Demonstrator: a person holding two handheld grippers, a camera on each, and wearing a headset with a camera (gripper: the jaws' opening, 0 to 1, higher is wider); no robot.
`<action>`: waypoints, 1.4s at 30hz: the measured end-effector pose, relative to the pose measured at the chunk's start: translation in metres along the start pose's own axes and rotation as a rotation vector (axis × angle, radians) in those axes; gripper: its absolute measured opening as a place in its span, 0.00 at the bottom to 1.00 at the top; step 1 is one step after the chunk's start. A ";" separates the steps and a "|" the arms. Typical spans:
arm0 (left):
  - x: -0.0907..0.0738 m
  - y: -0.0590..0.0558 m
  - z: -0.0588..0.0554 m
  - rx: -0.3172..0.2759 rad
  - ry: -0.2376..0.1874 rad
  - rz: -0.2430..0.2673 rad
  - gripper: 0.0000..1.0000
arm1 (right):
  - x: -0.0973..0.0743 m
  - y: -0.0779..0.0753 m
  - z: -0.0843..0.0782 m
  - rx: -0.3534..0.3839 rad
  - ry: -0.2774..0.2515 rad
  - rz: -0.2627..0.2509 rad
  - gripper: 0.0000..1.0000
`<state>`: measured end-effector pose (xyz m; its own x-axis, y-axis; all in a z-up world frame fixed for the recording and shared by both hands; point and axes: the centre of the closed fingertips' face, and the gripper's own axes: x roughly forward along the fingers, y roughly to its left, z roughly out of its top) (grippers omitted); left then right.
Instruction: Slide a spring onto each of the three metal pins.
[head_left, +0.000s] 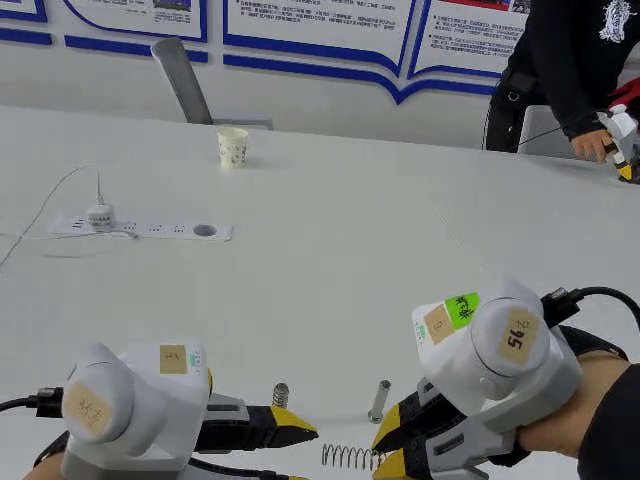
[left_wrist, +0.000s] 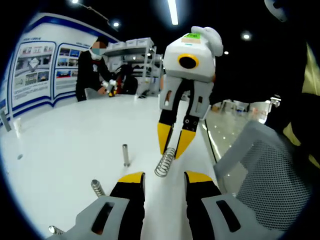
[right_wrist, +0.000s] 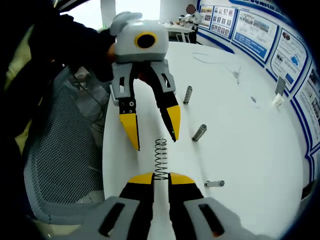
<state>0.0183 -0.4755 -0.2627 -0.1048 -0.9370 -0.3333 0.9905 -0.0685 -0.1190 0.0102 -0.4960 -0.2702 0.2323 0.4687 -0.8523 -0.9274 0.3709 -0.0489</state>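
1. Since a spring is seated on the far pin (right_wrist: 187, 94) and another on the middle pin (right_wrist: 199, 132), the step in hand is judged to be the third and last fitting.
2. The loose spring (right_wrist: 160, 157) is pinched at one end by the right gripper (right_wrist: 160, 176). Its jaws are closed to a narrow slit on the coil.
3. The loose spring is held out level, low over the counter (head_left: 330, 280). Whether it touches the counter cannot be told.
4. The left gripper (left_wrist: 165, 177) is held with its jaws well apart and nothing between them, near the free end of the loose spring.
5. The bare pin (head_left: 380, 400) stands upright on the counter, just beside the right gripper.
6. For the next move, the loose spring is to be lifted and tipped until its open end sits over the top of the bare pin. It is then to be lowered along the pin's axis.
7. Sag is expected at the free end, so it may need to be steadied by the left gripper.
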 end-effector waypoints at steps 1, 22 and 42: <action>0.001 0.000 0.001 0.002 -0.001 -0.001 0.31 | 0.000 0.000 0.000 -0.004 0.002 0.001 0.11; 0.007 -0.004 0.003 0.042 0.002 -0.017 0.13 | -0.003 0.005 0.007 -0.045 0.004 0.015 0.11; 0.012 -0.004 -0.002 0.070 0.026 -0.019 0.12 | -0.017 0.004 0.033 -0.084 -0.031 0.010 0.11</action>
<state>0.0132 -0.4861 -0.2684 -0.1248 -0.9260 -0.3563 0.9921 -0.1106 -0.0601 0.0123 -0.4761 -0.2390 0.2309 0.4968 -0.8366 -0.9507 0.2983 -0.0852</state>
